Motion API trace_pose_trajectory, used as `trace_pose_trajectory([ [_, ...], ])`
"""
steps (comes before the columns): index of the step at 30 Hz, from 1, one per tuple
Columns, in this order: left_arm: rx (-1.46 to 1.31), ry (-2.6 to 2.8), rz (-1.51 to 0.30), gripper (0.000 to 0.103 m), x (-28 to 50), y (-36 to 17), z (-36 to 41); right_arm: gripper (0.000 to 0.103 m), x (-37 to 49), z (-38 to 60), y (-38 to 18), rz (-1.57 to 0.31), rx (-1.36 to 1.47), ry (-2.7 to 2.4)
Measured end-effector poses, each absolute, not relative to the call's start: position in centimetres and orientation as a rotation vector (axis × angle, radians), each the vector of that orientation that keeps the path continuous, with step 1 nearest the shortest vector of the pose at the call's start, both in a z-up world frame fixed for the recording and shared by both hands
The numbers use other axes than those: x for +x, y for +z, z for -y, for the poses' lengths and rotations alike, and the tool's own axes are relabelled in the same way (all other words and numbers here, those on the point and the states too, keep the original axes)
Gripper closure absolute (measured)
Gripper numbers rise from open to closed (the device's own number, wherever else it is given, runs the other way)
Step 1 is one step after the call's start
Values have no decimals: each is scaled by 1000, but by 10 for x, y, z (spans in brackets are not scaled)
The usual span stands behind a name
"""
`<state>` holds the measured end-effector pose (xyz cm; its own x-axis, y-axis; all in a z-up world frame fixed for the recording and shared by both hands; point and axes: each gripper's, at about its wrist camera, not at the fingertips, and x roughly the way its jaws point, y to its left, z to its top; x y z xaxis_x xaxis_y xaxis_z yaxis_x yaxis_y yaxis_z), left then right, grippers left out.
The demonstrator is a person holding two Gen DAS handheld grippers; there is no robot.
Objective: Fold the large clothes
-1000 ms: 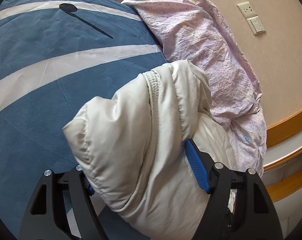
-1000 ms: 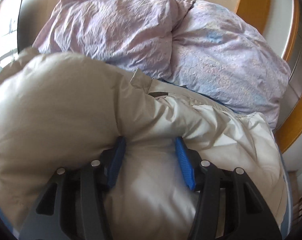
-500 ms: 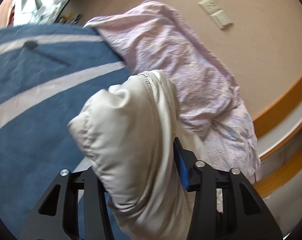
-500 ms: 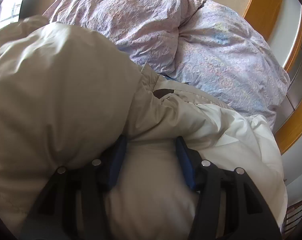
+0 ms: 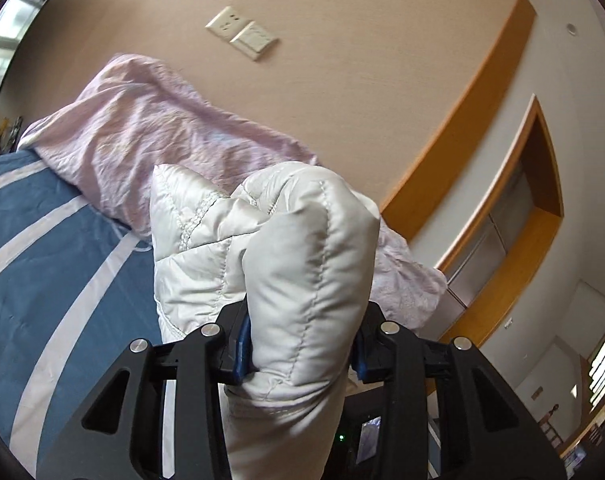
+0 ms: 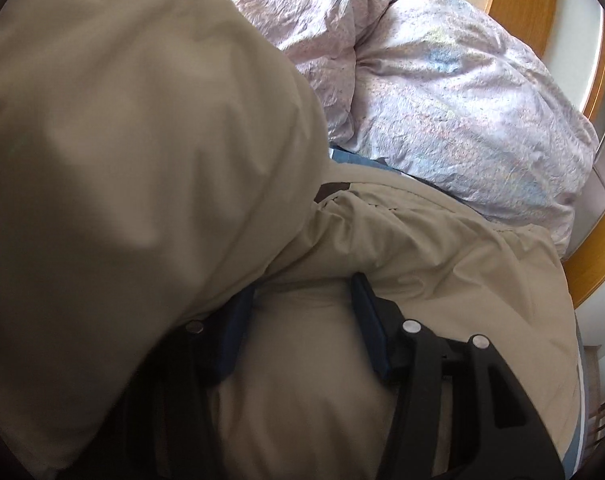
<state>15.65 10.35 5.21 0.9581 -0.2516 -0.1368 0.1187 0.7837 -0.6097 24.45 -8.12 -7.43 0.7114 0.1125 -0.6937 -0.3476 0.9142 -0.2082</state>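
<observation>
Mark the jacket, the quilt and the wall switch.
jacket (image 5: pixel 302 264): left wrist view, puffy fold above the tool.
quilt (image 6: pixel 454 92): right wrist view, crumpled top.
wall switch (image 5: pixel 254 38): left wrist view, plate face.

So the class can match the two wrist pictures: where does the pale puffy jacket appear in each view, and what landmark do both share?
Left wrist view: the jacket is at lower centre, a padded fold bulging up between the pads of the left claw, whose jaws are closing on it.
Right wrist view: it fills the left and bottom, gripped in the right claw.
Shared landmark: the crumpled lilac duvet, behind the jacket in both.
</observation>
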Motion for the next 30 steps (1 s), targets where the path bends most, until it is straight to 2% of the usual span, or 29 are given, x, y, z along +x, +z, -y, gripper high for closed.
trace_pose_trajectory([
  [2,-616,-224,-207,65,157,58,-95,49,237,91,-65,-706,-345,257],
  [4,-597,-241,-204,65,157,62,-87,39,227,103,-55,-657,-363,237],
  [6,-584,-264,-203,65,156,64,-80,36,219,120,-45,-629,-343,231],
  [12,-504,-340,-197,65,152,71,-45,35,207,191,-25,-618,-177,166],
  [21,-327,-501,-232,65,153,75,34,35,210,289,-26,-659,-10,-37],
  [30,-133,-664,-369,65,164,48,128,35,208,365,2,-619,179,-65],
])
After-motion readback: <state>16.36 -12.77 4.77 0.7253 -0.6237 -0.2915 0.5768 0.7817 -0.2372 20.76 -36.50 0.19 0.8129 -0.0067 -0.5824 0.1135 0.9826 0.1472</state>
